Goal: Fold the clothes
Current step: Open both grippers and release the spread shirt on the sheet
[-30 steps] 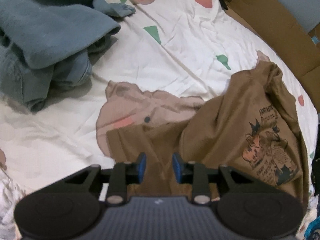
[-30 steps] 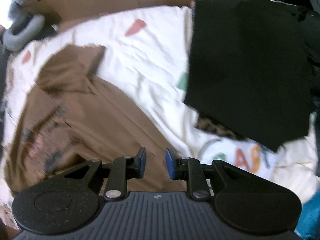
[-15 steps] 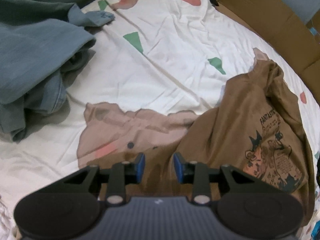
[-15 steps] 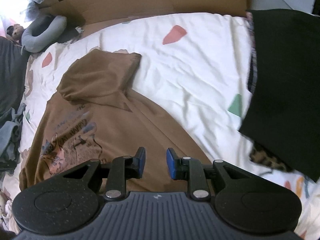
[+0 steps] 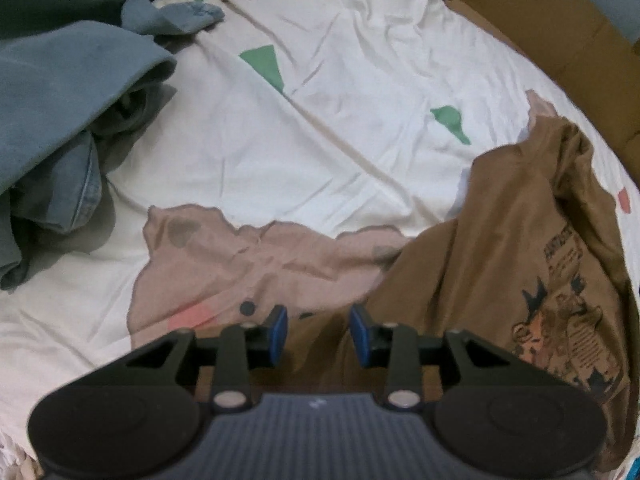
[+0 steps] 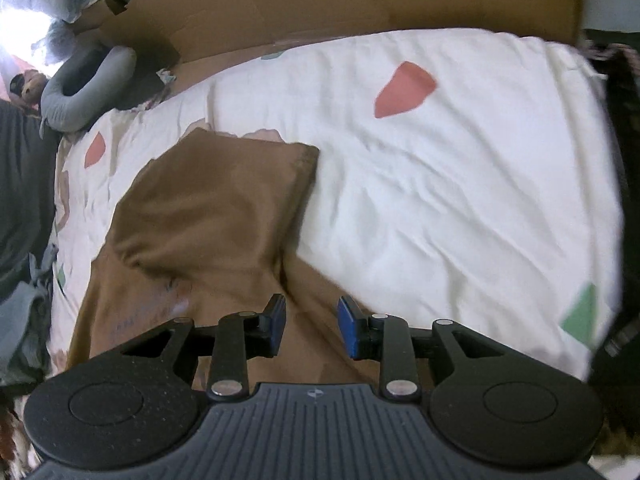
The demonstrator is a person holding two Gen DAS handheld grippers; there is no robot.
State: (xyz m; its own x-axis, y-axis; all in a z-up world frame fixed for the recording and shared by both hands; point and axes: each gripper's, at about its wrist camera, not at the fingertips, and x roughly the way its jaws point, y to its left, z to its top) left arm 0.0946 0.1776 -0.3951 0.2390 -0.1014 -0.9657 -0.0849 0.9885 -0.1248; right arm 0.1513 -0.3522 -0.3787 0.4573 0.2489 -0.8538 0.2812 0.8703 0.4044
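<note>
brown T-shirt [image 5: 500, 280]: rumpled, print up | left gripper [image 5: 318, 334], right gripper [image 6: 310, 326]: opening, nothing gripped

The lower hem of the brown T-shirt [image 5: 500, 264] runs under the body of the left tool [image 5: 319, 334], so its edge there is hidden. To that tool's right the shirt's print [image 5: 560, 320] is too small to read and the picture's rim cuts it off. Up and left of it, the pile of blue-grey clothes [image 5: 60, 92] leaves the frame. Far right of the right tool [image 6: 311, 326], a dark garment [image 6: 624, 200] is blurred and cropped; whether fabric touches either tool's pads cannot be told
</note>
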